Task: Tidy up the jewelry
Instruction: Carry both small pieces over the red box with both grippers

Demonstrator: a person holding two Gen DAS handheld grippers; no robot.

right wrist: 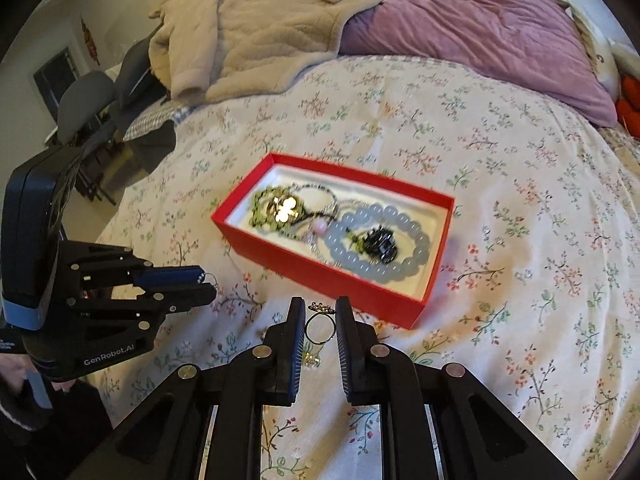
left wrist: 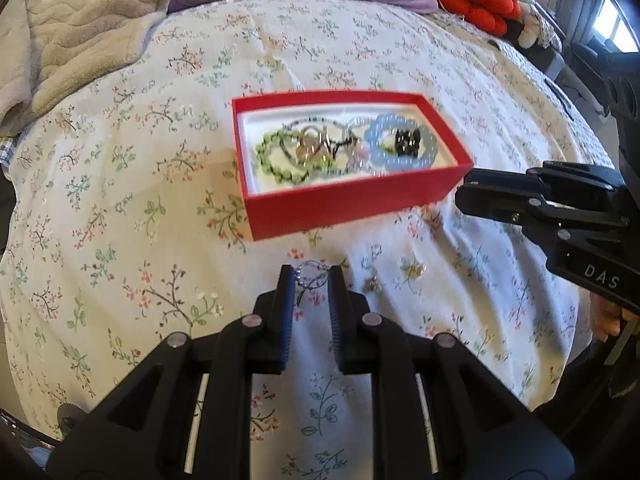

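Observation:
A red open box (left wrist: 344, 208) (right wrist: 320, 276) lies on the floral bedspread and holds a green bead bracelet (left wrist: 276, 160) (right wrist: 260, 210), a pale blue bead bracelet (left wrist: 400, 148) (right wrist: 380, 240), a black piece and silver chains. My left gripper (left wrist: 313, 276) (right wrist: 208, 284) has a small silver ring (left wrist: 314, 272) between its fingertips, just in front of the box. My right gripper (right wrist: 319, 312) (left wrist: 464, 192) has a gold ring with a decorated top (right wrist: 318, 324) between its fingertips, near the box's front corner. Both rings look lightly pinched.
A small loose trinket (left wrist: 374, 284) lies on the bedspread (left wrist: 120, 200) right of the left gripper. A beige robe (right wrist: 260, 28) and a purple pillow (right wrist: 480, 28) lie at the head of the bed. Red yarn-like items (left wrist: 476, 0) sit at far right.

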